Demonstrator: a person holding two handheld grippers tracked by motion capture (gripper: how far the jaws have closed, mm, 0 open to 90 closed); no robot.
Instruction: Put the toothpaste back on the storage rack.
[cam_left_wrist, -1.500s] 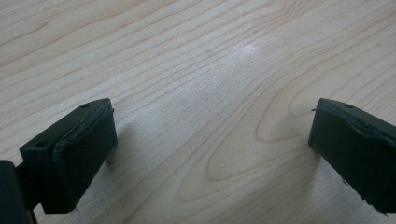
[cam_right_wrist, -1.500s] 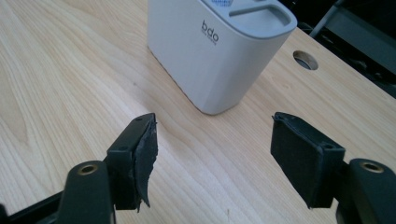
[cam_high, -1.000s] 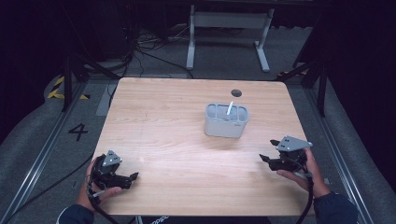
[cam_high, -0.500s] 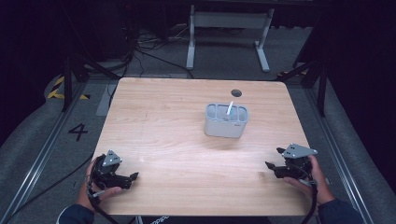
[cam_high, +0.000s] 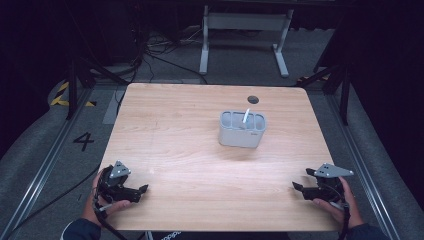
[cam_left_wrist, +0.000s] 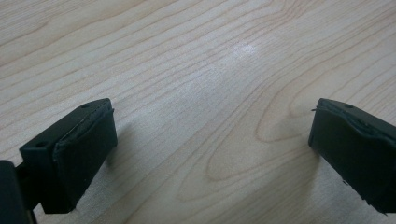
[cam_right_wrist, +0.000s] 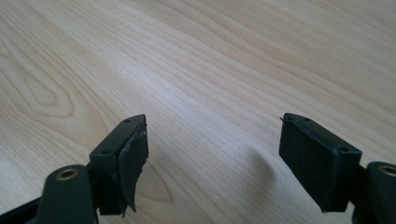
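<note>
**A:** Item one, your left gripper (cam_high: 134, 192). Where do you have it, and why there?

**B:** Low at the table's near left corner, jaws wide apart with nothing between them. In the left gripper view (cam_left_wrist: 208, 154) you see bare wood grain between the pads (cam_left_wrist: 86, 154). By my reading you have it parked: out of the way, close to your body.

**A:** Item two, your right gripper (cam_high: 302, 189).

**B:** Near right corner, mirror of the left. Its jaws have just been opening, and the right gripper view (cam_right_wrist: 210, 163) shows them spread with nothing in the gap, plain tabletop under them. It holds nothing. It sits close to the near edge and the right edge of the table (cam_high: 175, 125), so mind your wrist there.

**A:** Item three, the thing you work with.

**B:** The grey holder (cam_high: 243, 130), upright, right of centre on the far half, well apart from both grippers. A thin white stick (cam_high: 246, 116) stands tilted in one of its compartments; which one I cannot tell. A small dark hole (cam_high: 253, 99) lies just behind it in the tabletop.

**A:** Item four, room for moving.

**B:** Plenty. The wood between your grippers and the holder is bare, so either hand has a straight run forward. The holder stands clear of every edge; your right hand has the shorter path.
</note>
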